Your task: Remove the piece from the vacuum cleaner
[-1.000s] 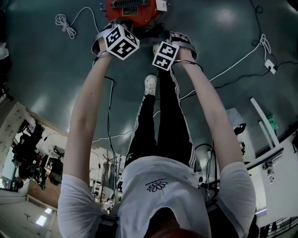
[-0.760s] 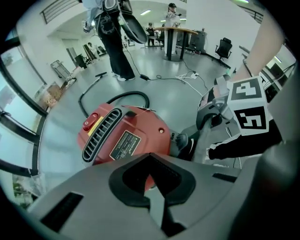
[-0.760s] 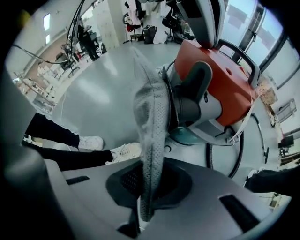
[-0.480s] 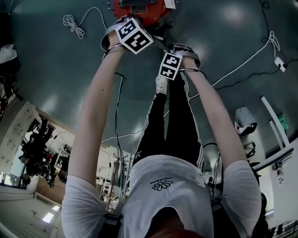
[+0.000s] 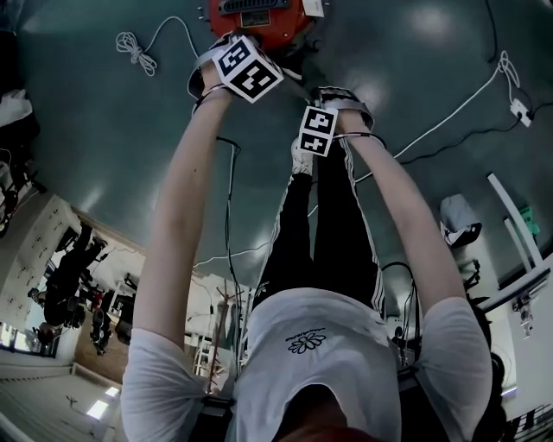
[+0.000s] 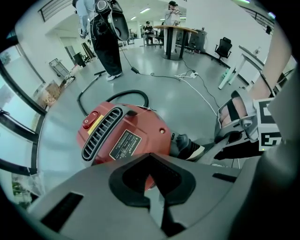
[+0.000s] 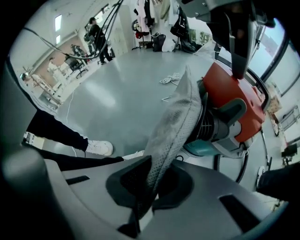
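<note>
The red vacuum cleaner (image 5: 255, 15) stands on the grey floor in front of me, its vent and label (image 6: 123, 143) showing in the left gripper view. A grey cloth filter piece (image 7: 176, 122) sticks out from the teal and black collar (image 7: 216, 138) of the red body (image 7: 236, 91). My right gripper (image 7: 144, 206) is shut on the lower edge of that cloth. My left gripper (image 6: 157, 204) hovers just over the top of the red body with its jaws shut and nothing between them. In the head view both marker cubes, left (image 5: 248, 69) and right (image 5: 317, 129), sit near the vacuum.
A black hose (image 6: 126, 95) curls behind the vacuum. White cables (image 5: 130, 41) and a power strip (image 5: 518, 110) lie on the floor. My white shoe (image 5: 301, 157) is right beside the vacuum. A person (image 6: 105, 37), desks and a chair (image 6: 224, 47) stand farther back.
The right gripper's cube has drawn back from the vacuum toward my body. The left gripper has shifted slightly right and stays over the red body.
</note>
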Motion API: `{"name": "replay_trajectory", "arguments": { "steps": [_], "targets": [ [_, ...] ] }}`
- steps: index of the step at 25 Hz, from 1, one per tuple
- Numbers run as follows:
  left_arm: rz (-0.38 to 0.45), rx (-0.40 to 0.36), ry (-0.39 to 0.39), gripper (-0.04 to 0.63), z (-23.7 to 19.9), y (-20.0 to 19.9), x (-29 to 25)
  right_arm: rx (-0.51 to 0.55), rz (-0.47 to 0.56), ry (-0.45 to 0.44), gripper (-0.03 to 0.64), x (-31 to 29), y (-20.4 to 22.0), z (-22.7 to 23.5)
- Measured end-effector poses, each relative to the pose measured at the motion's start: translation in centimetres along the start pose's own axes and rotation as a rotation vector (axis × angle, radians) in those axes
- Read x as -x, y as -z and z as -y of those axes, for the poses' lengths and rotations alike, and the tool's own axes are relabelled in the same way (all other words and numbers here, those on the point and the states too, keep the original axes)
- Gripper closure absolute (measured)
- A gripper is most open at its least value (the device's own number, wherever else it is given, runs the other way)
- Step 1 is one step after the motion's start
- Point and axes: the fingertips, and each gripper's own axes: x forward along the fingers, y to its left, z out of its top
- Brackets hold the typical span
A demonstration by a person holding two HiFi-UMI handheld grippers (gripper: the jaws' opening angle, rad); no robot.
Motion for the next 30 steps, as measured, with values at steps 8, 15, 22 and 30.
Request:
{"name": "replay_trajectory", "arguments": {
  "steps": [8,15,22,30],
  "targets": [
    [0.008,0.024,-0.008,0.591,0.1,0.1,-0.2,0.094,0.001,-0.012,0.595,-0.3,-0.6,-1.2],
    [0.009,0.025,-0.010,0.591,0.0,0.2,-0.3,0.172,-0.027,-0.073,0.595,-0.6,-0.6,-3.1],
    [0.053,0.063,-0.030,0.591,-0.3,0.0,-0.1,0.110,-0.100,-0.200,0.595,-2.1,4.2,-12.7],
    [0.052,0.195,-0.057,0.591,-0.4,0.0,0.1,0.092,-0.058,-0.138,0.595,-1.1,3.4,-10.6]
  ]
}}
